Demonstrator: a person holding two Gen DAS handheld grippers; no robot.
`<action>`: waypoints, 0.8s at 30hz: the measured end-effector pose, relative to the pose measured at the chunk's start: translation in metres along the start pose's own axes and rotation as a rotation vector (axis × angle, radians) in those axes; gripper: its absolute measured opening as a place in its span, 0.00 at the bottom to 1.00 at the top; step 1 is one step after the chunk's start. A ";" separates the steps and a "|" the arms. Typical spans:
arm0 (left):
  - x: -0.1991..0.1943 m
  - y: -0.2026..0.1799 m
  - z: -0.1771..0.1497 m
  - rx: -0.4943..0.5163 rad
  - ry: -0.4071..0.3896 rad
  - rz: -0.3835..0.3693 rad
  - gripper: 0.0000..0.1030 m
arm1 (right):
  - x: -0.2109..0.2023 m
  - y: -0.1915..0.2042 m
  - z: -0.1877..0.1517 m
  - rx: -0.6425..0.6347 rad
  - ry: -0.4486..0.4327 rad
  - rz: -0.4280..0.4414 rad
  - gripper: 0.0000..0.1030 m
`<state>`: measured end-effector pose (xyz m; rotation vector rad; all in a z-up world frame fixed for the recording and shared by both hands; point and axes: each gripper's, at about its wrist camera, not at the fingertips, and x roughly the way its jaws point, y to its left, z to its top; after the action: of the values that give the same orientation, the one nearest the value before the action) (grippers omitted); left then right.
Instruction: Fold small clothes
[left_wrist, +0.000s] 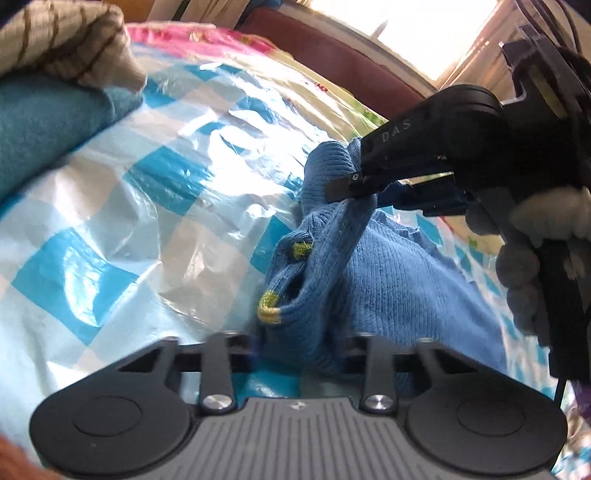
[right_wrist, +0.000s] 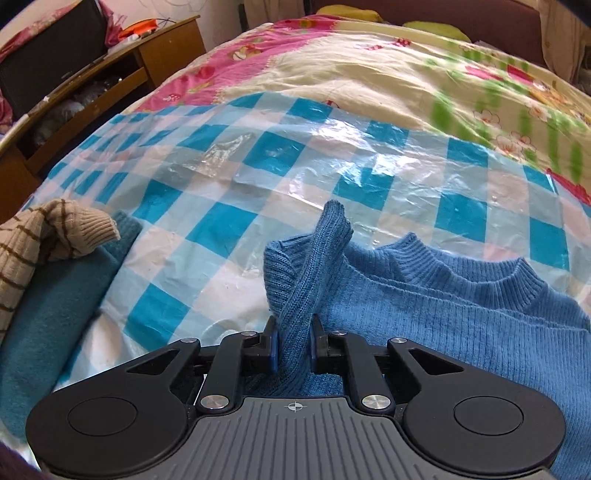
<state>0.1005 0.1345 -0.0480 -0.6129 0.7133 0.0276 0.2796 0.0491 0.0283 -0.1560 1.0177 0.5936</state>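
Note:
A blue knit sweater (right_wrist: 443, 314) lies on a blue-and-white checked plastic sheet (right_wrist: 258, 177) spread over a bed. My right gripper (right_wrist: 294, 341) is shut on one sleeve (right_wrist: 321, 251), whose cuff stands up past the pads. In the left wrist view that right gripper (left_wrist: 347, 188) comes in from the upper right and pinches a bunched fold of the sweater (left_wrist: 388, 280) off the sheet. A gloved hand (left_wrist: 524, 258) holds it. My left gripper (left_wrist: 295, 350) sits at the sweater's yellow-trimmed hem (left_wrist: 269, 302). Cloth gathers between its jaws and hides the fingertips.
A beige brown-striped sweater (right_wrist: 44, 236) rests on a teal garment (right_wrist: 48, 314) at the left of the sheet. A floral bedspread (right_wrist: 332, 70) runs beyond the sheet to a dark red headboard (left_wrist: 332, 48). A wooden desk (right_wrist: 110, 74) stands at the far left.

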 end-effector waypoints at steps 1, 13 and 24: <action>0.001 -0.001 0.000 0.001 0.003 -0.007 0.22 | 0.003 0.000 0.001 0.001 0.012 -0.004 0.13; 0.000 -0.016 -0.002 0.106 -0.005 -0.050 0.19 | 0.037 0.040 0.011 -0.088 0.110 -0.086 0.52; -0.001 -0.026 -0.006 0.172 -0.017 -0.049 0.19 | 0.041 0.063 0.007 -0.291 0.118 -0.222 0.14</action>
<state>0.1017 0.1104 -0.0375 -0.4650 0.6765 -0.0736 0.2673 0.1204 0.0069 -0.5588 1.0074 0.5310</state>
